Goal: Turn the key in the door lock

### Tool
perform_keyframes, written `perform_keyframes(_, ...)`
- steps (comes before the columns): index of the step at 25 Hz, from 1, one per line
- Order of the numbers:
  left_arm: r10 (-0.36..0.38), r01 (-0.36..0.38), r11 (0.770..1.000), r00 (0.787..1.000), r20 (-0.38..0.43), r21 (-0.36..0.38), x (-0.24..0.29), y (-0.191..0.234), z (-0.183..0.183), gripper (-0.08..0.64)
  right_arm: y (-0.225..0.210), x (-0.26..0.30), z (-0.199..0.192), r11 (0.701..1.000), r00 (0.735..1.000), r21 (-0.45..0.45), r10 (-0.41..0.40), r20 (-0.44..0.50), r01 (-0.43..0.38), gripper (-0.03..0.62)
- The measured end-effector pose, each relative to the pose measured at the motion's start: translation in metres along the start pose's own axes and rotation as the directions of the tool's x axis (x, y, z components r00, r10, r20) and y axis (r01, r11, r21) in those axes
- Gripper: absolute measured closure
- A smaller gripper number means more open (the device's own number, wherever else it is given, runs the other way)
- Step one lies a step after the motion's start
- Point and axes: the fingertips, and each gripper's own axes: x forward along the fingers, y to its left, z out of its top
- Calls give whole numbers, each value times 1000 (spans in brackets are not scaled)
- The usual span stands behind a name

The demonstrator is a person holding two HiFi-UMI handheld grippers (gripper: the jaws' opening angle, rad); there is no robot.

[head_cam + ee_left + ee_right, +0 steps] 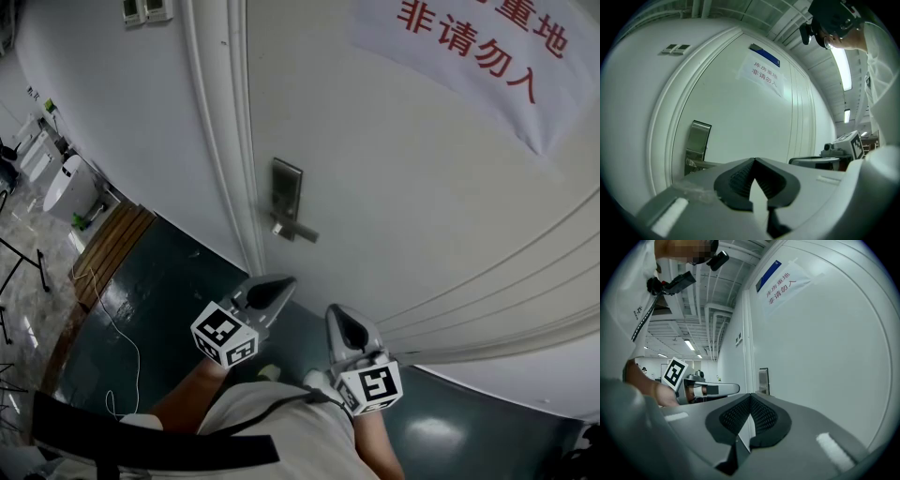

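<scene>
On the white door [394, 187], the steel lock plate [286, 190] is sitting just inside the frame edge, with the lever handle [296, 230] sticking out level below it. Key: I'm not making one out in any view, and the plate is too small to tell whether one is sitting in the cylinder.

The left gripper [270, 293] is hovering below the handle, well clear of the lock, jaws pressed together with nothing between them. The right gripper [342, 323] is hanging just beside it, likewise closed and empty. Both are pointing at the door, neither touching it.

Progress: these views aren't settling it. The scene is fitting either tools waiting ahead of a reach for the key, or tools pulled clear with the turn done. The lock plate is giving no tell either way.

A paper notice [478, 47] with red characters is hanging higher up the door.
</scene>
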Motion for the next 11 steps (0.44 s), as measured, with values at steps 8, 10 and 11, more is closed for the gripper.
perform_keyframes(8, -1, 1, 1000, 1000, 2, 26, -5, 3, 3, 555, 6, 3, 2, 1000, 1000, -12, -8, -1, 8, 584)
perform_keyframes(10, -1, 1, 1000, 1000, 4, 7, -6, 6, 2, 555, 8, 4, 2, 1000, 1000, -15, -8, -1, 8, 584)
perform_keyframes(11, -1, 1, 1000, 1000, 5, -4, -7, 8, 1, 555, 9, 5, 1, 1000, 1000, -16, -9, -1, 9, 584)
